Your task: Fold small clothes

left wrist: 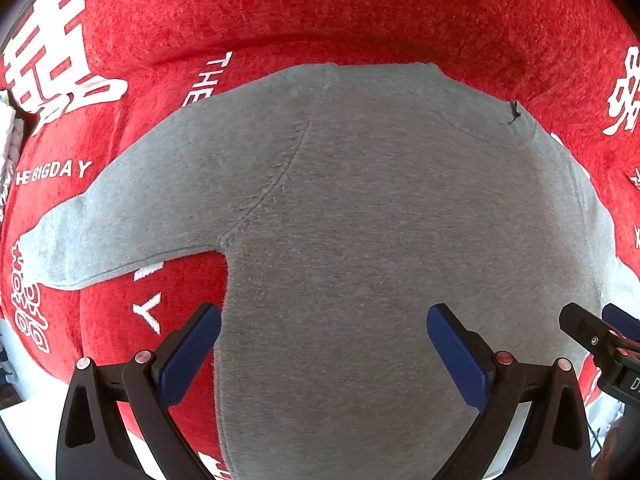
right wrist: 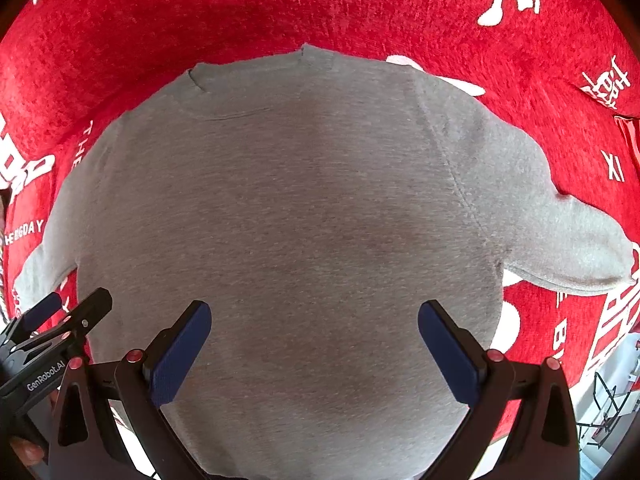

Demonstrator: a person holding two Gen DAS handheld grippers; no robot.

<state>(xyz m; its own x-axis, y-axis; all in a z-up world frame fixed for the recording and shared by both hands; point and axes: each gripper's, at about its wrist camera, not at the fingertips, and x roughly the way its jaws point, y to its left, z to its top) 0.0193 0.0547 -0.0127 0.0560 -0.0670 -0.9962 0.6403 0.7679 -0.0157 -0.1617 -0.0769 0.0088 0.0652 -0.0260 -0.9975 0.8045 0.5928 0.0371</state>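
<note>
A small grey sweatshirt lies flat across a red plush cover printed with white characters and the words "THE BIGDAY"; its neckline sits toward 12 o'clock and one sleeve reaches out to 3 o'clock in the right wrist view, the other sleeve to 9 o'clock in the left; the left gripper hangs over the garment's body, fingers spread wide and holding nothing; the right gripper does likewise, blue pads well apart; a pale floor shows at 8 o'clock, a wire rack at 4 o'clock.
</note>
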